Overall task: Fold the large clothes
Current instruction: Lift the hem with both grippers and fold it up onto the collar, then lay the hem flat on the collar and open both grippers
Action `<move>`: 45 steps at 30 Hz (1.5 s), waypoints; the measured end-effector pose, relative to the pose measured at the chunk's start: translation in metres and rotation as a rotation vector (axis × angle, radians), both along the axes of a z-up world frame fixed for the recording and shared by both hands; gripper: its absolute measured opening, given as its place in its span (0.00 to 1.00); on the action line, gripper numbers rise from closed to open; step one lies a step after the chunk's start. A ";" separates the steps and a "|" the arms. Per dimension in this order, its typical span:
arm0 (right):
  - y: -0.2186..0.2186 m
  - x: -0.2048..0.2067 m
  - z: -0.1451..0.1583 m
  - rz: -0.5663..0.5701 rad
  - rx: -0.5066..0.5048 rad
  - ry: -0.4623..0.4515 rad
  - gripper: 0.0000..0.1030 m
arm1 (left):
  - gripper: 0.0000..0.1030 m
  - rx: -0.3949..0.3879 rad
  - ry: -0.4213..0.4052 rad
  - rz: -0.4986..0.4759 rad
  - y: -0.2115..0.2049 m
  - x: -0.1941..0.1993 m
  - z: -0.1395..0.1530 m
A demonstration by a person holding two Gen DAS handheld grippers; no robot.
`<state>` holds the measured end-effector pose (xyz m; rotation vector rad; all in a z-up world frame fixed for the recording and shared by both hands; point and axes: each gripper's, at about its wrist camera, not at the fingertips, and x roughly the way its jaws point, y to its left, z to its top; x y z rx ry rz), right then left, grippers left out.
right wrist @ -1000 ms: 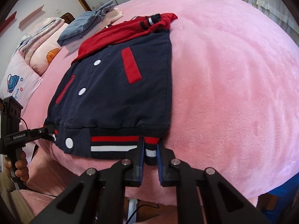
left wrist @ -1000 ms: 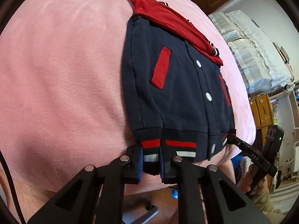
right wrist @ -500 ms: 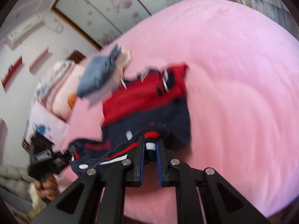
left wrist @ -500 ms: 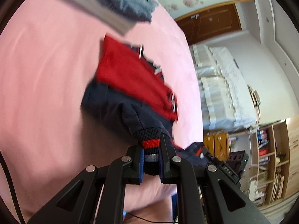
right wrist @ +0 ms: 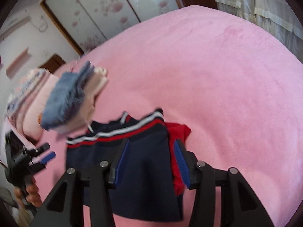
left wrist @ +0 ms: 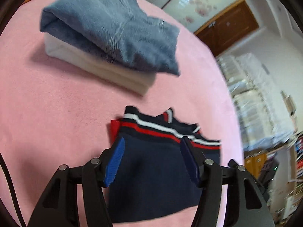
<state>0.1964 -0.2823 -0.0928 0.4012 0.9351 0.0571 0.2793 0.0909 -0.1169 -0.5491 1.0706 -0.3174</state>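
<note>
A pink plush blanket [right wrist: 227, 79] covers the bed; behind it stand sliding doors with pink blossoms [right wrist: 106, 13], a brown wooden door [left wrist: 227, 32] and pale lace-trimmed bedding [left wrist: 251, 87] at the side. On the blanket lies a folded blue denim garment [left wrist: 113, 30] on top of a folded white one [left wrist: 106, 70], just beyond the jacket. The navy jacket [left wrist: 151, 174] lies folded, its striped hem [left wrist: 170, 132] turned up on top, red lining showing at the edge. The left gripper [left wrist: 151, 160] and the right gripper [right wrist: 149, 162] both stand spread wide over the navy cloth, pinching nothing
</note>
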 end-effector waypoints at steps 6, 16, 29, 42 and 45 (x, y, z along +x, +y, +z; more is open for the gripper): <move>0.001 0.011 -0.022 0.025 -0.048 0.016 0.47 | 0.53 0.044 0.038 -0.029 -0.005 0.014 -0.038; 0.012 0.042 -0.030 0.079 -0.112 -0.002 0.24 | 0.11 0.170 -0.002 -0.081 -0.017 0.012 -0.042; 0.016 0.059 -0.057 0.019 -0.226 0.051 0.14 | 0.16 0.348 -0.003 -0.058 -0.035 0.023 -0.052; 0.029 -0.010 0.004 0.035 -0.090 -0.084 0.28 | 0.40 0.386 -0.202 0.001 -0.043 -0.055 0.025; 0.071 -0.023 0.000 0.135 -0.073 -0.095 0.28 | 0.40 0.347 -0.209 -0.021 -0.065 -0.075 0.018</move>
